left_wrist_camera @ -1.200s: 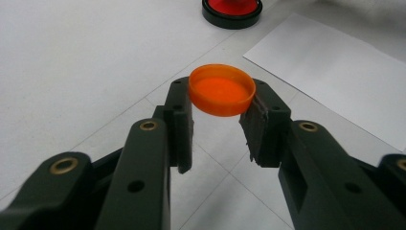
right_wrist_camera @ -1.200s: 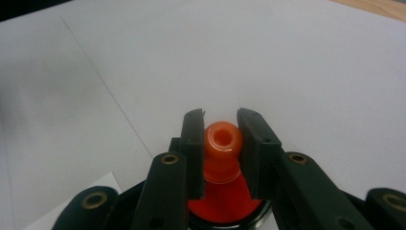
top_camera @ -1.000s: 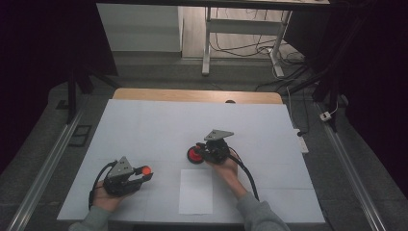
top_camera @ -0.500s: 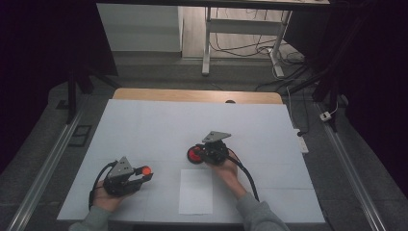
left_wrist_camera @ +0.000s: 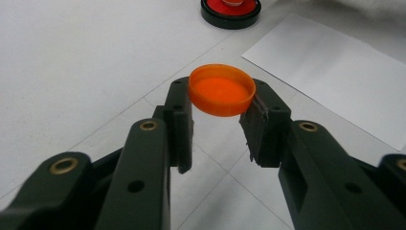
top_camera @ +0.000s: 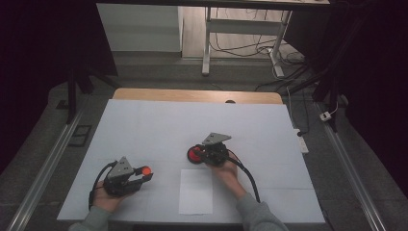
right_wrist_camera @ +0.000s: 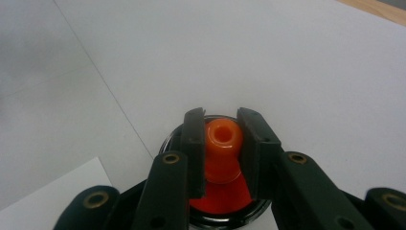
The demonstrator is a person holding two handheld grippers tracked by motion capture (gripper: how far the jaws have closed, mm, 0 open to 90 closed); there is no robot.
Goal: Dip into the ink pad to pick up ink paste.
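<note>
Two tools are both gripping. The left tool [left_wrist_camera: 216, 125] pinches an orange cap [left_wrist_camera: 221, 96] by its rim, hollow side up, held above the table [top_camera: 154, 125] near its front left. The right tool [right_wrist_camera: 221, 143] clamps the orange knob [right_wrist_camera: 222, 148] of a stamp standing in a round black ink pad [right_wrist_camera: 225, 203], just beyond a white sheet of paper [top_camera: 196, 190]. Risks: the shallow cap could pop out of that thin edge grip, and lifting the stamp askew could drag the pad along or smear ink on the table.
</note>
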